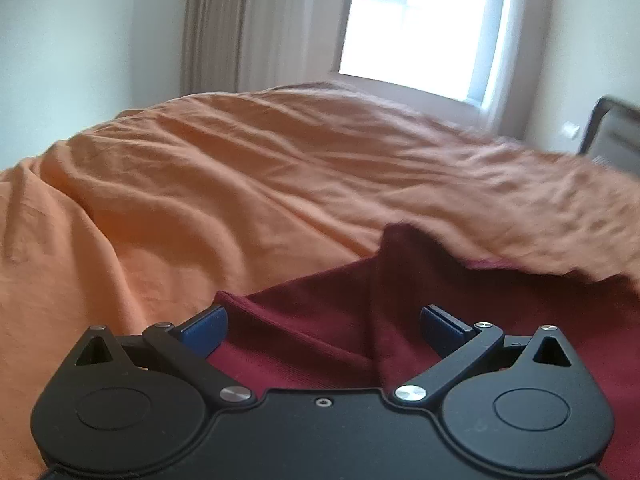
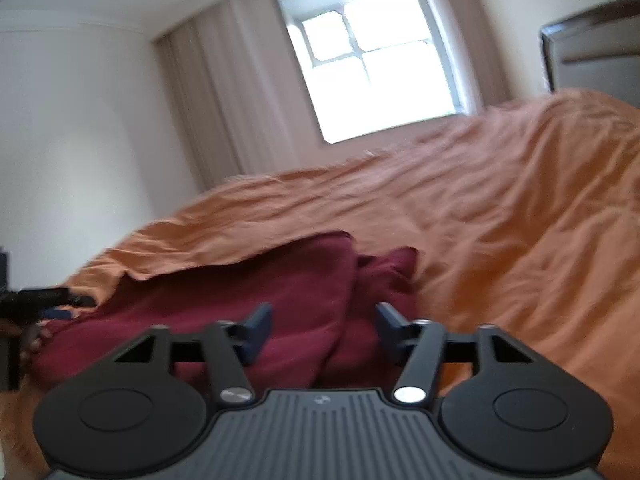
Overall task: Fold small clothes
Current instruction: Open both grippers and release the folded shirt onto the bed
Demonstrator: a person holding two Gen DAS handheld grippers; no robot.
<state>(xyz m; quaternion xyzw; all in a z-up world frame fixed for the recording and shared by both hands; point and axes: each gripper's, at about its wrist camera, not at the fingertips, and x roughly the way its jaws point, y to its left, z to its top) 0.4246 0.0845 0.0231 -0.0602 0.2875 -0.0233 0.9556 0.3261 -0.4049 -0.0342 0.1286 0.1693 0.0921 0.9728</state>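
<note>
A maroon garment [image 1: 320, 320] lies on an orange bedspread [image 1: 200, 184], crumpled, at the near edge of the bed. In the left wrist view a raised fold runs from between the fingers away toward the window [image 1: 412, 24], peaking in a dark point, and a ribbed hem runs slantwise across the near cloth. The garment's long axis cannot be told for certain; in the right wrist view it spreads mostly sideways, from the left edge of the bed toward the middle.

The left gripper [image 1: 324, 326] sits low over the garment with its blue pads wide apart, nothing between them but loose cloth below. The right gripper [image 2: 324, 332] also stands spread, its pads on either side of a bunched ridge without pinching it. This view is blurred. At its far left, the other gripper shows dimly beside the garment's end.
</note>
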